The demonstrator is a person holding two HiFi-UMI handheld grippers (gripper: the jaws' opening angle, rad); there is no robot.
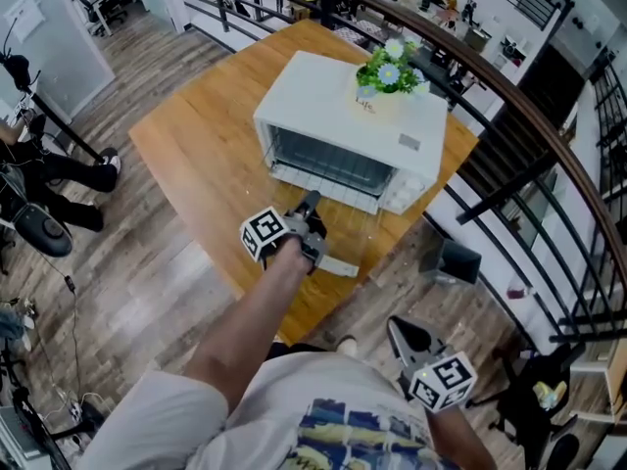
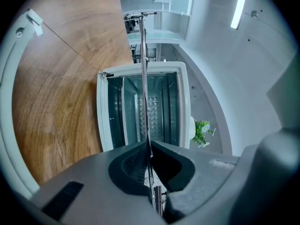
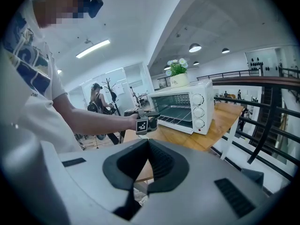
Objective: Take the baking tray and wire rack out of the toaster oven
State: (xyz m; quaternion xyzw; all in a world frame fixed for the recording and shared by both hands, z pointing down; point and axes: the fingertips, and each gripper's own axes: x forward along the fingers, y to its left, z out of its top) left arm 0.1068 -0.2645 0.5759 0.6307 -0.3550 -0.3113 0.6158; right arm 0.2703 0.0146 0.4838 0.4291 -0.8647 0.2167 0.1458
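Note:
The white toaster oven [image 1: 343, 116] stands on the wooden table [image 1: 196, 135] with its glass door [image 1: 338, 265] folded down flat. My left gripper [image 1: 312, 202] is held level over that door, pointing into the open cavity [image 2: 154, 111]. It is shut on a thin silver metal edge [image 2: 143, 55] that runs edge-on between the pads at mid height of the cavity. It looks like the wire rack; the rest of it is hard to make out. My right gripper [image 1: 400, 329] hangs low beside my body, off the table, shut and empty [image 3: 148, 142].
A potted plant [image 1: 390, 67] sits on top of the oven. The oven's knobs [image 3: 200, 110] are on its right side. The table's near edge lies just behind the left gripper. A dark railing [image 1: 529, 96] curves past the table's far side. A seated person [image 1: 59, 174] is at far left.

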